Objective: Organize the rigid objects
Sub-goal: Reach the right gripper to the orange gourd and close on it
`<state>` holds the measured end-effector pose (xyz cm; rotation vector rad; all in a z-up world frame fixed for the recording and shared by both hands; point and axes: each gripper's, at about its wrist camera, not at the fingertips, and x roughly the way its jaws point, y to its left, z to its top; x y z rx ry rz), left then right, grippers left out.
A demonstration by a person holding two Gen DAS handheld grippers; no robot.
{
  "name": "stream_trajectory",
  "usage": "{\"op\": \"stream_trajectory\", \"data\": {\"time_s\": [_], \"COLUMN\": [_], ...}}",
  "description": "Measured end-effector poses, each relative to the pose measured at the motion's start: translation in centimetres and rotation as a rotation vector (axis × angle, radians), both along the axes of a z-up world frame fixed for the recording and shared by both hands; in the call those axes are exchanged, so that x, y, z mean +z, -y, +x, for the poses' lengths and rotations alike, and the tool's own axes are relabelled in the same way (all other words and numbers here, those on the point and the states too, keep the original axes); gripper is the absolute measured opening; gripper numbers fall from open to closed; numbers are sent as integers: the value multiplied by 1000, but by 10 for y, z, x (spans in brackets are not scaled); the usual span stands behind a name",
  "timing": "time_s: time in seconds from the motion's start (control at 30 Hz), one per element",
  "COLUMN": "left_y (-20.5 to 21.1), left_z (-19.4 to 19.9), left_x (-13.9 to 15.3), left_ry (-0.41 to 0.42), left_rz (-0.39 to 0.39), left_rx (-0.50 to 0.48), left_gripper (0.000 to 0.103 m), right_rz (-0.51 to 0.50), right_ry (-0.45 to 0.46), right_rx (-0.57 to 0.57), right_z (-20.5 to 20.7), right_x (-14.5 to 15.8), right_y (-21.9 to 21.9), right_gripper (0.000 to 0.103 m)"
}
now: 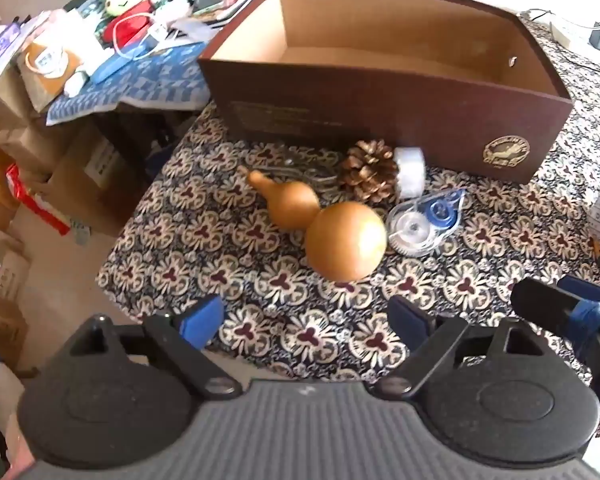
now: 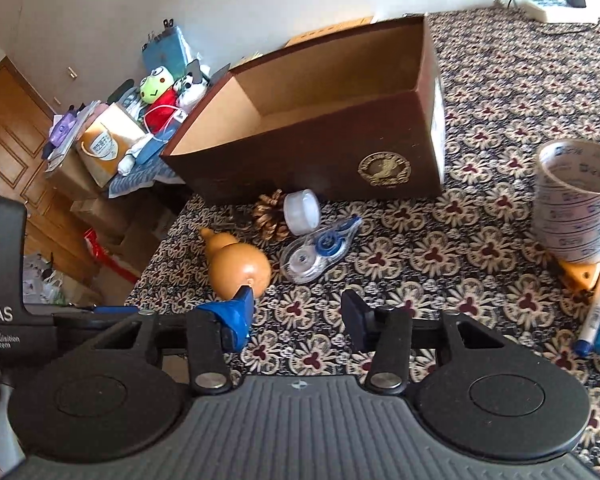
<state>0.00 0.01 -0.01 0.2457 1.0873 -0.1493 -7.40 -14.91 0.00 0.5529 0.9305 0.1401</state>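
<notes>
While both claws hang above the patterned desk [image 1: 204,236] with nothing between their pads, the open brown box [image 1: 380,120] stands at the far side, its emblem facing the cameras and its floor bare as far as the near wall lets one see. Before it lies the golden gourd [image 1: 320,224] on its side, long axis slanting, stem toward the far left, round base toward the claws. Just right of it lies the clear correction tape dispenser [image 1: 428,220], nose toward the box. Behind these sit the pinecone [image 1: 368,170] and a small tape roll [image 1: 410,170], touching. A bigger tape roll [image 2: 578,204] stands far right. The left claw [image 1: 306,324] gapes wide; the right claw [image 2: 298,320] stands open too.
</notes>
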Motion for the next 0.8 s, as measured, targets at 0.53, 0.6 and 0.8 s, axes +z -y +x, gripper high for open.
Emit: {"op": "stream_trajectory", "data": {"time_s": [0.53,0.6,0.8], "left_y": [-29,-31,-40], "left_z": [55,65,91], "left_x": [8,8,0], "left_ry": [16,9,-50], "left_rz": [-7,0,-40], "left_rx": [-22,-53,-150], "left_gripper": [89,89,89], "right_rz": [66,63,64], "right_ry": [28,25,34], "right_rx": [-78,-91,-170], "right_z": [51,55,60], "right_x": [8,7,9], "right_y": [-28,-33,-34], "right_gripper": [31,31,31]}}
